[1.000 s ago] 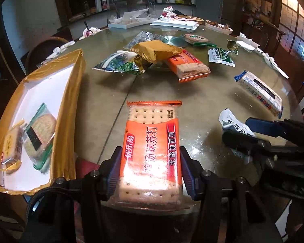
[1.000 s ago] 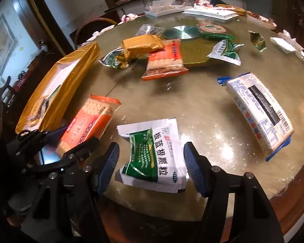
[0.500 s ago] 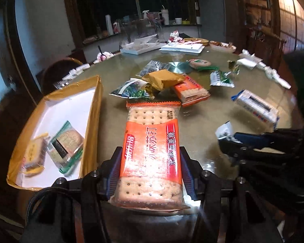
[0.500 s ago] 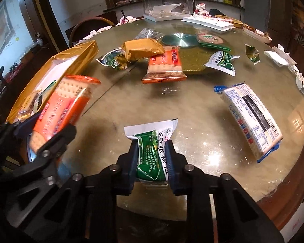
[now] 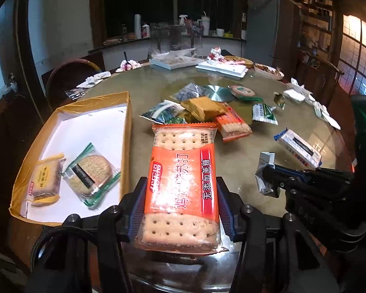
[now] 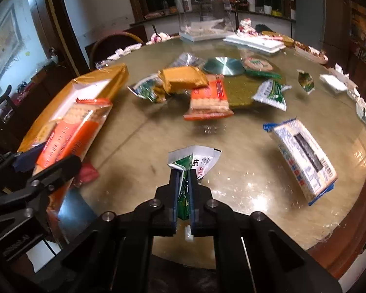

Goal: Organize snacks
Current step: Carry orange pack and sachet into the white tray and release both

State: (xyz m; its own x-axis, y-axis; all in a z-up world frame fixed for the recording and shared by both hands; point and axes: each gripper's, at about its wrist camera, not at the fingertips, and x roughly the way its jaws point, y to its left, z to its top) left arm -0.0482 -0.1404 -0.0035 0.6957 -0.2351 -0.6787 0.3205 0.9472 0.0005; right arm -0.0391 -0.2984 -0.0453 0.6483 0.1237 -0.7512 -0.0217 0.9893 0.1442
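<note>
My left gripper [image 5: 180, 207] is shut on an orange cracker pack [image 5: 181, 185] and holds it above the table's near edge. The pack also shows in the right wrist view [image 6: 68, 131]. To its left lies a gold box [image 5: 127, 131] with a white floor, holding two wrapped biscuits [image 5: 87, 173]. My right gripper [image 6: 184, 185] is shut on a crumpled white and green packet [image 6: 195, 160], lifted off the table. That packet shows at the right in the left wrist view [image 5: 264, 171].
A round glass-topped table [image 6: 244, 171] carries a pile of snacks in the middle [image 6: 183, 79], a second orange cracker pack [image 6: 209, 100], a white and blue pack [image 6: 305, 161] at the right and a green and white packet [image 6: 272, 94]. Trays and dishes stand at the far side.
My right gripper closed on the white and green packet and raised it. My left gripper lifted the orange cracker pack higher and back from the table.
</note>
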